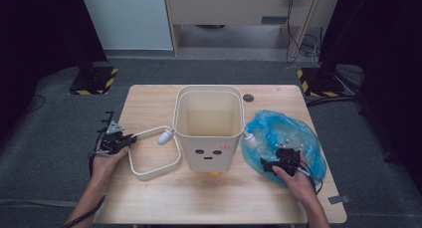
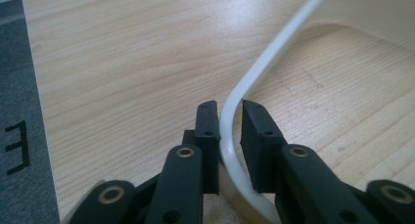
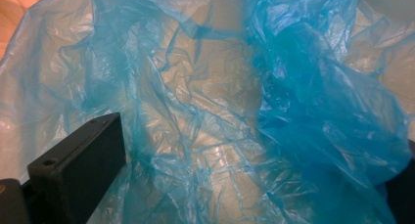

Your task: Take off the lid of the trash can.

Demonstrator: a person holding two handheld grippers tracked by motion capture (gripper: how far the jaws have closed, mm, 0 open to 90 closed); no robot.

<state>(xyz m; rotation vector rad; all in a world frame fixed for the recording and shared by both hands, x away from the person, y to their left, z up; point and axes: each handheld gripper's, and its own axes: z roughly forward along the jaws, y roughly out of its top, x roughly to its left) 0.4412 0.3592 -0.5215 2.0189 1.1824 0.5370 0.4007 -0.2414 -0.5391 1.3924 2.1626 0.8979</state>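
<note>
A cream bin with a printed face stands upright and empty in the middle of the wooden table. Its white ring frame lies flat on the table to its left, with one end by the bin's rim. My left gripper is shut on the ring's left corner; in the left gripper view the white bar runs between the two pads of the left gripper. A crumpled blue plastic bag lies right of the bin. My right gripper rests on it, and in its own view the right gripper is open wide with bag film between.
A dark round mark sits near the table's far edge. A grey tape strip lies at the front right corner. Something small and yellow peeks out under the bin's front. Stand bases with yellow-black tape sit on the floor beyond.
</note>
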